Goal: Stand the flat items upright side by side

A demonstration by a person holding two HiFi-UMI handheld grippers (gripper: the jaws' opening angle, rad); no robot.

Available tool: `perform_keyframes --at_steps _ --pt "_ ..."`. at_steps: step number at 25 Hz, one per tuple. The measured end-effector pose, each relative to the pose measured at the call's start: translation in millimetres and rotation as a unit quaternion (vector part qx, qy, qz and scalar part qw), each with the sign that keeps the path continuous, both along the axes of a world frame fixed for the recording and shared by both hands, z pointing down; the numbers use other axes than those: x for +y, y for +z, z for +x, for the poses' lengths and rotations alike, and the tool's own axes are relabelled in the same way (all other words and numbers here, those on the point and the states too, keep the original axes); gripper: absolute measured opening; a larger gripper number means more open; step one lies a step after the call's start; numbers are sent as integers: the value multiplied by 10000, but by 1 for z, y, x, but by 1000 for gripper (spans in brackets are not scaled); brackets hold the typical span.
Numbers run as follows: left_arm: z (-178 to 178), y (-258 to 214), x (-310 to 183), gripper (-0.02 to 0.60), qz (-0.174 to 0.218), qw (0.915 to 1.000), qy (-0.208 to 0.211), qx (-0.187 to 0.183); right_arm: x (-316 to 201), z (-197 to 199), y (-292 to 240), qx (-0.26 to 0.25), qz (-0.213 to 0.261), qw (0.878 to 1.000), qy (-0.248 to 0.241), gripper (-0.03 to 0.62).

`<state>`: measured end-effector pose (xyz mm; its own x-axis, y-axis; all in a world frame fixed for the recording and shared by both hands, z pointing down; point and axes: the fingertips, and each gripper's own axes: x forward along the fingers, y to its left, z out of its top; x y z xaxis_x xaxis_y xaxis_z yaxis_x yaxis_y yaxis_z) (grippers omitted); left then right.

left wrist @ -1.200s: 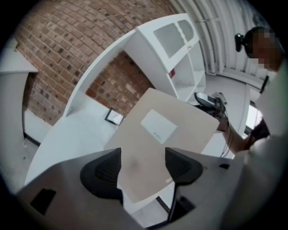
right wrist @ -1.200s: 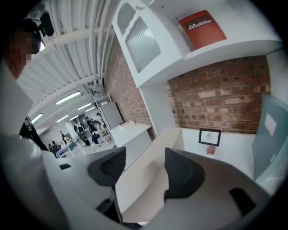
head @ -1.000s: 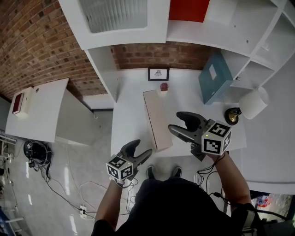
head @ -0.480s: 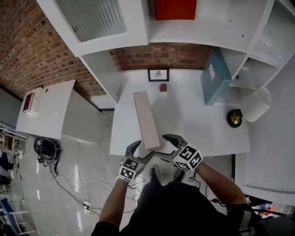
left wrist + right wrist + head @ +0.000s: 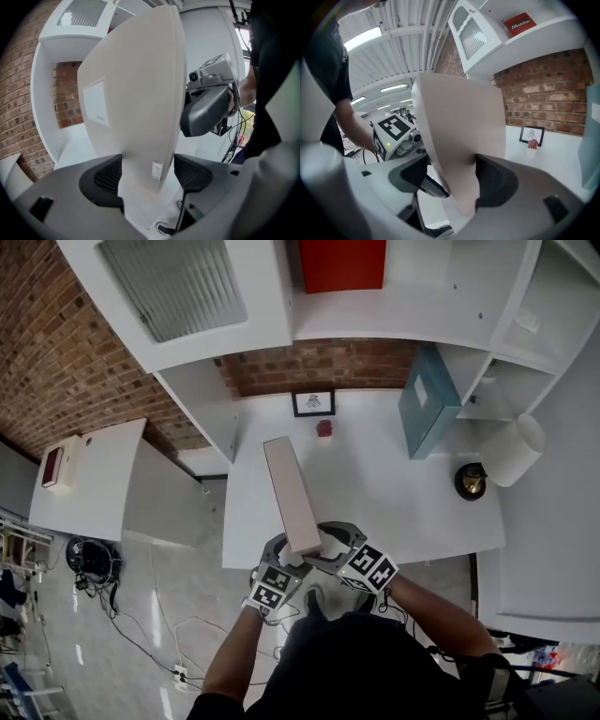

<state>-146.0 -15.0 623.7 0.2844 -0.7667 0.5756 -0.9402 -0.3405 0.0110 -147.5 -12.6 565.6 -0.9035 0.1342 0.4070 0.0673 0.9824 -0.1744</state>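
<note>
A long flat beige box lies lengthwise on the white desk, its near end at the front edge. Both grippers meet at that end. My left gripper stands wide, with the box between its pads, which touch both faces. My right gripper comes from the other side; its jaws are closing, and its pads lie against the same box. A teal flat box stands upright at the back right by the shelf unit.
A small framed picture and a little red plant stand at the back wall. A dark round object and a white cylinder sit at the right. A red box is on the upper shelf. Floor and cables lie left.
Both grippers have come in from apart to the box's near end and taken it between their jaws. The box now looks narrower and sits further left.
</note>
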Motion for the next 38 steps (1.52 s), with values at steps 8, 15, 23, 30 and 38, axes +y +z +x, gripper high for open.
perform_keyframes --at_steps 8,15,23,30,38 --pt "16 0 -36 322 -22 9964 849 -6 -36 18 0 126 -102 9957 910 311" --pt "48 1 -80 322 46 9823 1871 59 -80 49 -2 206 -71 9774 2103 305" --pt "101 5 -135 322 108 9633 2678 108 -132 105 0 294 -184 9433 3302 307" --pt "134 7 -179 322 126 9605 2774 169 -177 142 2 313 -291 9413 3347 298" --pt "137 11 -241 322 -8 9725 2325 142 -240 146 5 168 -380 9509 3067 299"
